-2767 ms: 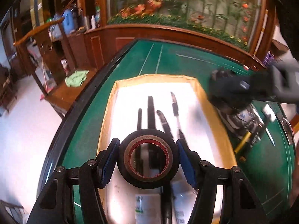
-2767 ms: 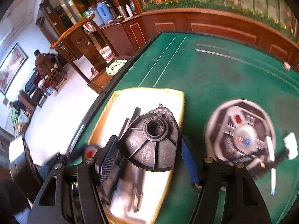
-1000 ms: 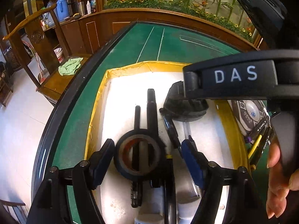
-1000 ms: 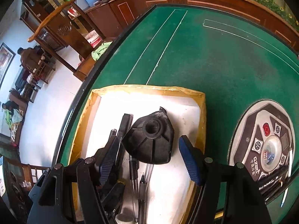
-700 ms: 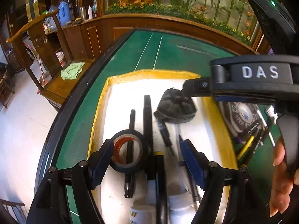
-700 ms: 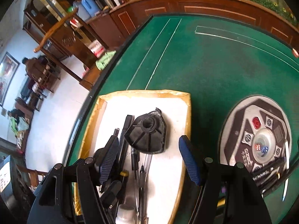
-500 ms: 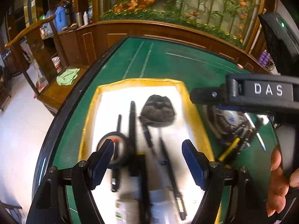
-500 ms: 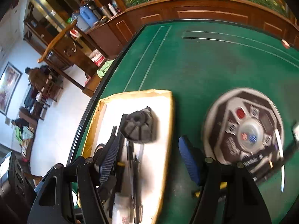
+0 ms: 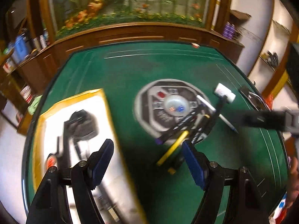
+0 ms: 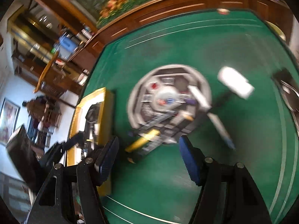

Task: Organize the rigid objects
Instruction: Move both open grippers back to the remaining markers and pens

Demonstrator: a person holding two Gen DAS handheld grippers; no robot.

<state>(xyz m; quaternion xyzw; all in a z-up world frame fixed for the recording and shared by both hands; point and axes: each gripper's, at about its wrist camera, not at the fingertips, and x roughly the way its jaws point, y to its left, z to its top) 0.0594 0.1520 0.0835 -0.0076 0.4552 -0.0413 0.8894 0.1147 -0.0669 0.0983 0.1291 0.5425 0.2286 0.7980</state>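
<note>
Claws both gape empty, left claw (image 9: 147,160) and right claw (image 10: 148,157), above the pen pile (image 9: 179,130). Best single out the yellow pen (image 9: 172,148) and close squarely across its barrel.

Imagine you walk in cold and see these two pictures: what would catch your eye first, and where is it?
First, the round grey panel in the middle of the green table, with a heap of pens lying across its near edge, one of them a yellow pen. Next, the white tray with a yellow rim to its left, holding a black ribbed part and other dark tools.
</note>
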